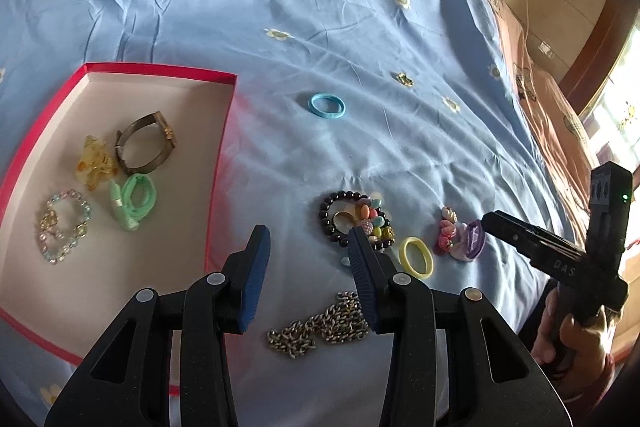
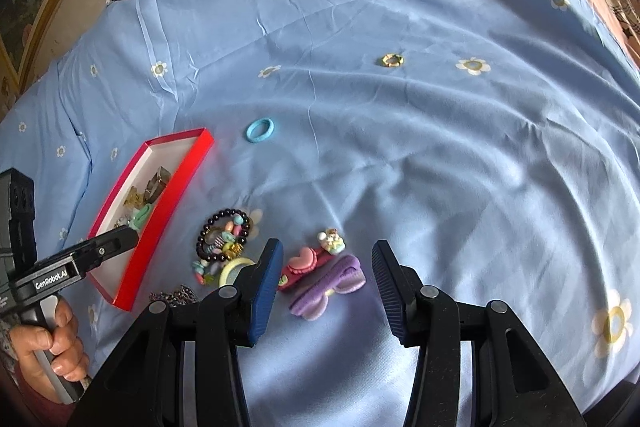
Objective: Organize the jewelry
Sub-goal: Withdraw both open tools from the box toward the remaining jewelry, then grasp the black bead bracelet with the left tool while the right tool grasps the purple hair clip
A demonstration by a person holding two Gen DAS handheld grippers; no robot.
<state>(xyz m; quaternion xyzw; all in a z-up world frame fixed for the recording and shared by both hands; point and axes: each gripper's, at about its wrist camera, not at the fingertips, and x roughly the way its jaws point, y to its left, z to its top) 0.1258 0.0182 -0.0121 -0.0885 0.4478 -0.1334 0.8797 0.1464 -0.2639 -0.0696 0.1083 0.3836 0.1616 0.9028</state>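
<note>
Right wrist view showed the right gripper (image 2: 326, 275) with its jaws apart and empty, hanging over the bed (image 2: 440, 147). The purple bow clip (image 2: 332, 287) lay just below and between the jaws, long axis slanting from lower left to upper right — likely the next pick. The left gripper (image 1: 306, 259), also parted and empty, hovered between the red box (image 1: 218, 163) and the bead bracelets (image 1: 356, 219), near the chain (image 1: 320, 323) — farther from the clip.
</note>
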